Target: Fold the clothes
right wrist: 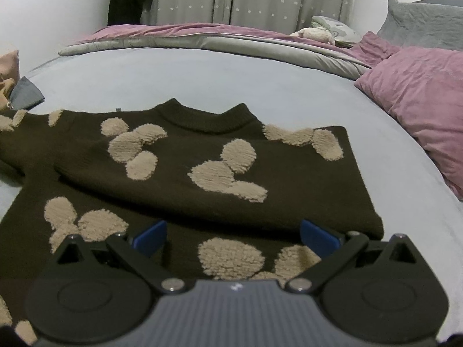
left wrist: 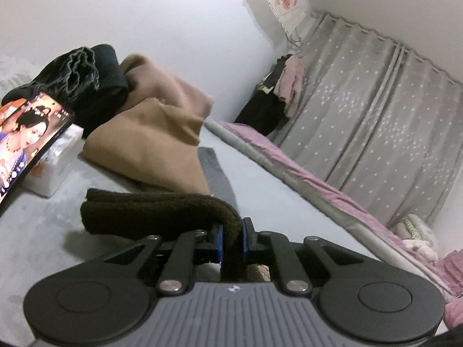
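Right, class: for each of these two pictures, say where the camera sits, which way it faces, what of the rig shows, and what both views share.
Left wrist: on the left gripper, low over the bed, facing the pile of tan and dark clothes and phone; jaws shut on brown sweater fabric.
Right wrist: on the right gripper, facing the sweater's collar and pillows; jaws open.
Shared: sweater, starred curtain, pink duvet.

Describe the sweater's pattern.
Dark brown sweater with fluffy beige blobs; right wrist view shows it best.
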Demonstrator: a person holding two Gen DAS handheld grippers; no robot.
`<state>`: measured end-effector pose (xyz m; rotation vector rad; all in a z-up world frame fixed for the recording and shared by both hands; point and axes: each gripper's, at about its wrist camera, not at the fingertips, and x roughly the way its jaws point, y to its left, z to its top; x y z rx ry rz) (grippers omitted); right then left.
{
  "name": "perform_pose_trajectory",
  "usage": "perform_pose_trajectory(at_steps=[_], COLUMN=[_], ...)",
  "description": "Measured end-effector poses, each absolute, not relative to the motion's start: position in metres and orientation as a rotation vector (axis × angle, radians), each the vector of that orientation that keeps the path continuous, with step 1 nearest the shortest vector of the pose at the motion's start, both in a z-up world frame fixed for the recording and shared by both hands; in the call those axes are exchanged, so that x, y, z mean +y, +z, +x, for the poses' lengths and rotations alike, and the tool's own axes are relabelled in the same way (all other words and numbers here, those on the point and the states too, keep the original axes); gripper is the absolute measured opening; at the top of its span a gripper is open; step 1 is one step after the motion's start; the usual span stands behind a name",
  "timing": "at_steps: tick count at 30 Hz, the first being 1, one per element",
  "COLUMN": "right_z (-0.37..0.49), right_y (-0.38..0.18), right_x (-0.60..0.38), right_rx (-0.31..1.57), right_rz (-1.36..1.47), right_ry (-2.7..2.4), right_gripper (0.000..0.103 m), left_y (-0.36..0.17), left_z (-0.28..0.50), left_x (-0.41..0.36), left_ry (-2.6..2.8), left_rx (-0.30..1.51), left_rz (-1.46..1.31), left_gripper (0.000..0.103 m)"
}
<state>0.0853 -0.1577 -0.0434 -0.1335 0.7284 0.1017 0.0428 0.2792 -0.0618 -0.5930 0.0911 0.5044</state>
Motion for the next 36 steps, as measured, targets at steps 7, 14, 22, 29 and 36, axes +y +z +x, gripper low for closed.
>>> perform_pose_trajectory(at_steps=[7, 14, 22, 29, 36], right_z=[0.08, 0.074, 0.073, 0.076, 0.079], right_y=[-0.033, -0.023, -0.015, -0.015, -0.012], right_x=[-0.163, -0.174, -0.186, -0.204, -0.233], right_rx=[0.709, 0.7, 0.694, 0.721, 0.709], right_rz=[-0.081, -0.004, 0.112, 0.277, 0.393], right_ry=[0.109, 0.099, 0.094, 0.097, 0.053], right_gripper=[0.103, 0.103, 0.103, 0.103, 0.103], left_y=[-0.038, -0.018, -0.002, 0.004, -0.006], left_z=[0.037, 0.034, 0.038, 0.041, 0.056], left_x=[0.256, 0.22, 0.174, 0.13, 0.077], left_ry=[0.442, 0.32, 0.191, 0.106, 0.008], left_rx=[0.05, 0.023, 0.026, 0.051, 0.143], left_rz=[-0.591, -0.56, -0.582, -0.61, -0.55], left_gripper=[0.01, 0.009, 0.009, 0.009, 0.009])
